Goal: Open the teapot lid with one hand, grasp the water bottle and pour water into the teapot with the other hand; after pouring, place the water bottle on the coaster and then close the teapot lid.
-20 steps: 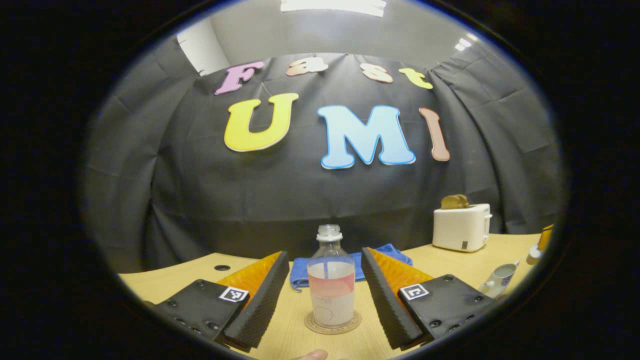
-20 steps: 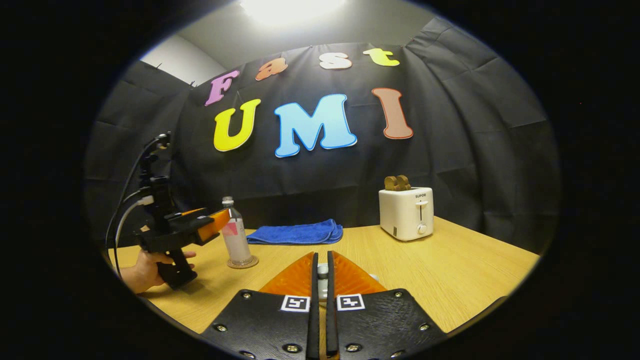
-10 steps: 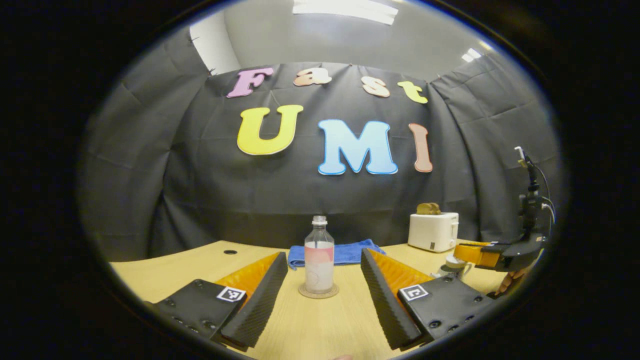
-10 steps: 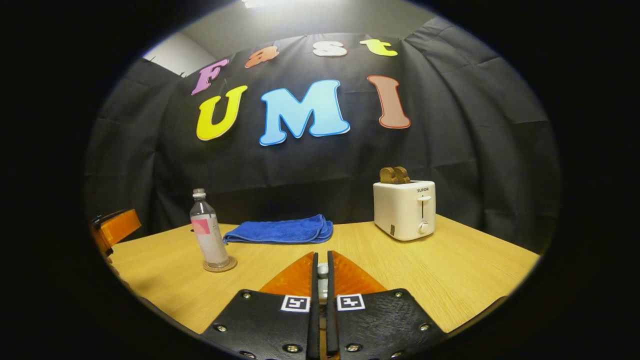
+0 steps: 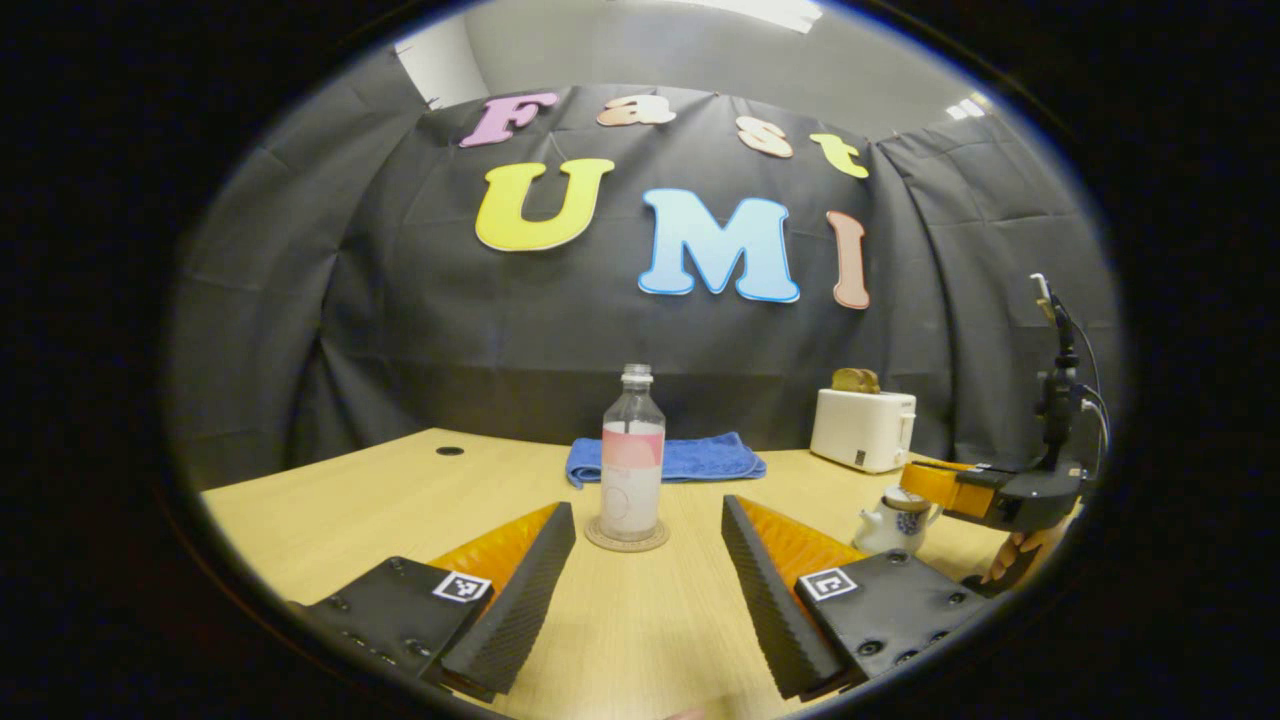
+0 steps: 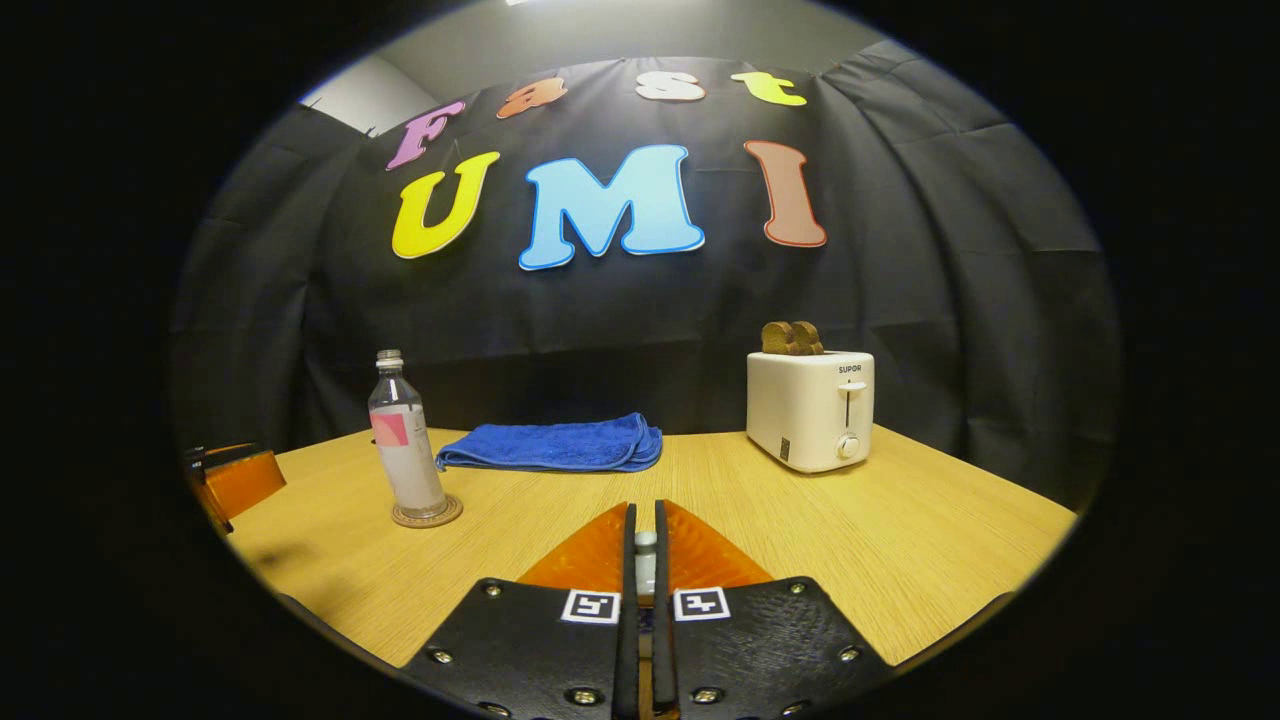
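Two grippers: we see the left gripper wide open, empty; right gripper pinched on the lid knob.
Bottle: water bottle upright on coaster, ahead of the left.
Teapot: teapot directly beneath the right.

A clear water bottle with a pink and white label, a blue cloth, a white toaster, a white teapot with blue pattern, a light wood-grain table.

water bottle: clear, uncapped, roughly half full, pink-banded label, upright on round coaster mid-table. teapot: small, white, blue pattern, upright, well right of bottle. Its lid on top.
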### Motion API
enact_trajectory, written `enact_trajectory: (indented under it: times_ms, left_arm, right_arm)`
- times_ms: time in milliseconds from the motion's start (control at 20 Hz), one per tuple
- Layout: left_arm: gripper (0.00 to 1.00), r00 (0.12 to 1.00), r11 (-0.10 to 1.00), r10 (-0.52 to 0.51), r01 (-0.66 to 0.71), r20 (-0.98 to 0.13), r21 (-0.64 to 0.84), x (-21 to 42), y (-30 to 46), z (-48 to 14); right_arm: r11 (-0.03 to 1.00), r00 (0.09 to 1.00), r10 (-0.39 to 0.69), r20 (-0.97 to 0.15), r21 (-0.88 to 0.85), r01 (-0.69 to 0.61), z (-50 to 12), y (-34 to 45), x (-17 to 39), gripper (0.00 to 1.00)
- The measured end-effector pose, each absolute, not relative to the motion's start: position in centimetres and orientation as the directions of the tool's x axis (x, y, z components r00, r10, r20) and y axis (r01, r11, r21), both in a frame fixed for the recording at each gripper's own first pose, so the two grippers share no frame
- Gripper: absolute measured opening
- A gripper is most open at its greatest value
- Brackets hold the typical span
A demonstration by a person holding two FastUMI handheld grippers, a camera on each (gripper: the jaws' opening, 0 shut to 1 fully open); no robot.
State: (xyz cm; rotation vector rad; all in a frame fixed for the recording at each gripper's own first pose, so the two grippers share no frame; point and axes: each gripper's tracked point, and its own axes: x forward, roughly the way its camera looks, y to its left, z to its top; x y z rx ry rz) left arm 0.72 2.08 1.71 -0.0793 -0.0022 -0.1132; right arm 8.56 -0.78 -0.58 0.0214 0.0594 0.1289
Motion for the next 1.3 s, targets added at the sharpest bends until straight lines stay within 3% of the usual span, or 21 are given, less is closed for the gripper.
enact_trajectory:
  times_ms: [200, 450, 550, 700, 750, 800, 850, 900, 1000, 1150, 1300]
  left_arm:
    - [0.99, 0.993, 0.991, -0.110, 0.112, 0.035, -0.066, 0.4, 2.1, 2.7]
    - [1.00, 0.995, 0.993, -0.088, 0.090, 0.036, -0.071, 0.2, 3.0, 2.6]
    - [0.99, 0.996, 0.994, -0.082, 0.085, 0.039, -0.073, -0.1, 3.3, 2.8]
    - [0.99, 0.995, 0.994, -0.079, 0.084, 0.068, -0.074, -1.2, 3.7, 4.7]
    - [1.00, 0.993, 0.993, -0.080, 0.087, 0.083, -0.084, -2.0, 3.4, 5.7]
    - [1.00, 0.993, 0.992, -0.076, 0.084, 0.091, -0.093, -2.6, 3.2, 6.2]
    - [1.00, 0.993, 0.992, -0.069, 0.078, 0.092, -0.100, -3.2, 2.9, 6.5]
    - [0.99, 0.994, 0.992, -0.062, 0.071, 0.094, -0.100, -4.0, 2.5, 6.6]
    - [0.99, 0.994, 0.995, -0.031, 0.041, 0.106, -0.095, -5.2, 2.2, 6.4]
    - [0.99, 0.993, 0.996, -0.049, 0.056, 0.104, -0.070, -6.2, 0.5, 4.5]
    - [0.99, 0.993, 0.997, -0.032, 0.039, 0.111, -0.061, -5.3, 0.9, 4.1]
  right_arm:
    - [0.993, 0.992, 0.115, -0.053, -0.015, -0.116, -0.4, -0.7, 8.5, 0.05]
    - [0.992, 0.991, 0.126, -0.032, 0.016, -0.126, 0.0, -0.5, 7.8, 0.17]
    - [0.994, 0.994, 0.110, 0.013, 0.000, -0.110, 1.7, -1.1, 6.9, 0.26]
    - [0.996, 0.990, 0.087, 0.109, -0.002, -0.087, 5.5, -1.6, 3.8, 0.26]
    - [0.997, 0.990, 0.075, 0.115, -0.021, -0.073, 6.1, -1.6, 2.0, 0.34]
    - [0.997, 0.990, 0.076, 0.117, -0.041, -0.072, 6.5, -1.2, 0.5, 0.50]
    - [0.996, 0.991, 0.080, 0.111, -0.054, -0.074, 6.3, -0.6, -0.7, 0.56]
    - [0.994, 0.991, 0.093, 0.098, -0.063, -0.087, 6.1, 0.2, -1.9, 0.80]
    - [0.992, 0.989, 0.124, 0.086, -0.048, -0.120, 5.5, 1.8, -4.1, 0.97]
    - [0.995, 0.990, 0.103, 0.101, -0.027, -0.101, 4.9, 1.6, -5.2, 0.95]
    - [0.996, 0.995, 0.088, 0.038, 0.003, -0.089, 2.4, 1.0, -4.4, 0.95]
